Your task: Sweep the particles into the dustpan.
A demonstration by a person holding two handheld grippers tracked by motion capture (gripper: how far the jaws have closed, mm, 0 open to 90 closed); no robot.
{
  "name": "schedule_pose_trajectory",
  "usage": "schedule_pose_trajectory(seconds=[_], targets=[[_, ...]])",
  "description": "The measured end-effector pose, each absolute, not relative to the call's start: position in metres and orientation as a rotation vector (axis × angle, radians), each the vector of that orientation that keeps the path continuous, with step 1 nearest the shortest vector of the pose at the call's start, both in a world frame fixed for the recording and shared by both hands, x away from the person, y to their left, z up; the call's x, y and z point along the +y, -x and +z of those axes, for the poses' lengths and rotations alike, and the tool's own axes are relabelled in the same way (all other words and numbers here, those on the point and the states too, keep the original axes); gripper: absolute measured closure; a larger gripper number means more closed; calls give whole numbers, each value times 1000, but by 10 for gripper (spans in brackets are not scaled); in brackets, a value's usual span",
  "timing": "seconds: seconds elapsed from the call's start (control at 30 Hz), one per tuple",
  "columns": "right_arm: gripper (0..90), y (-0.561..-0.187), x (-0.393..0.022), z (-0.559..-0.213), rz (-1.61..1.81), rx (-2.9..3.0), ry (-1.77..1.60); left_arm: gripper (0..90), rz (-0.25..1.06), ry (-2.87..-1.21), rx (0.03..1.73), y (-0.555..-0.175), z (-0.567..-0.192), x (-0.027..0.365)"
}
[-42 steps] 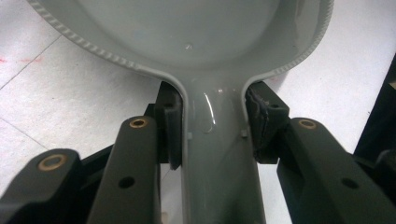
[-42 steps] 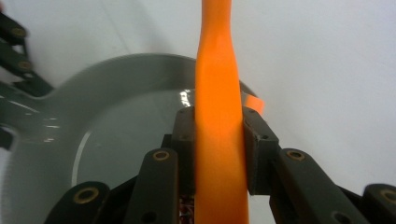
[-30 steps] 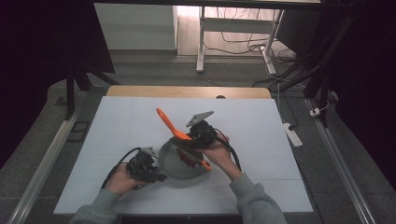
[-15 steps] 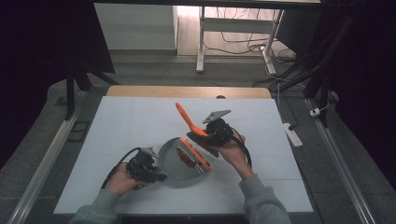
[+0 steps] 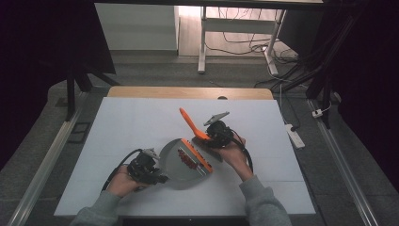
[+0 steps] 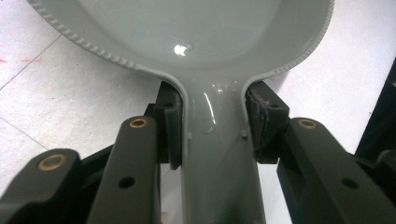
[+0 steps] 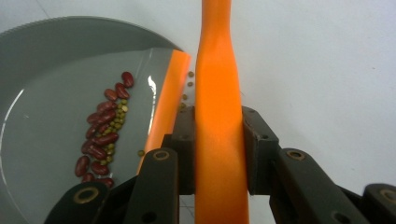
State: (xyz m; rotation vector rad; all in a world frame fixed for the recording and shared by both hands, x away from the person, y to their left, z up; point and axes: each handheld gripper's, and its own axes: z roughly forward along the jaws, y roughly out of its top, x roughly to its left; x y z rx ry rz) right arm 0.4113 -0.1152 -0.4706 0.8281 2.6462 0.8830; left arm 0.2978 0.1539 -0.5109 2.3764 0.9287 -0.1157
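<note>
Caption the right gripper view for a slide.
Hand-held gripper clamps orange brush handle beside grey dustpan holding beans.

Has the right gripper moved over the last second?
Yes. The right gripper, shut on the orange brush, shifted rightward across the grey dustpan.

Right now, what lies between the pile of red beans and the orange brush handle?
In the right gripper view, the brush's orange edge strip stands between red beans and orange handle, with small green beans beside.
</note>
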Motion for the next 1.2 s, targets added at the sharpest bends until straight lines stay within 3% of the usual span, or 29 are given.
schedule_pose_trajectory(seconds=[0.8, 1.2], targets=[[705, -379, -71, -460, 1091, 2725, -678, 616, -115, -2378, 929, -298, -511, 154], [705, -396, -108, -442, 1130, 2532, -802, 616, -114, -2381, 927, -298, -511, 154]])
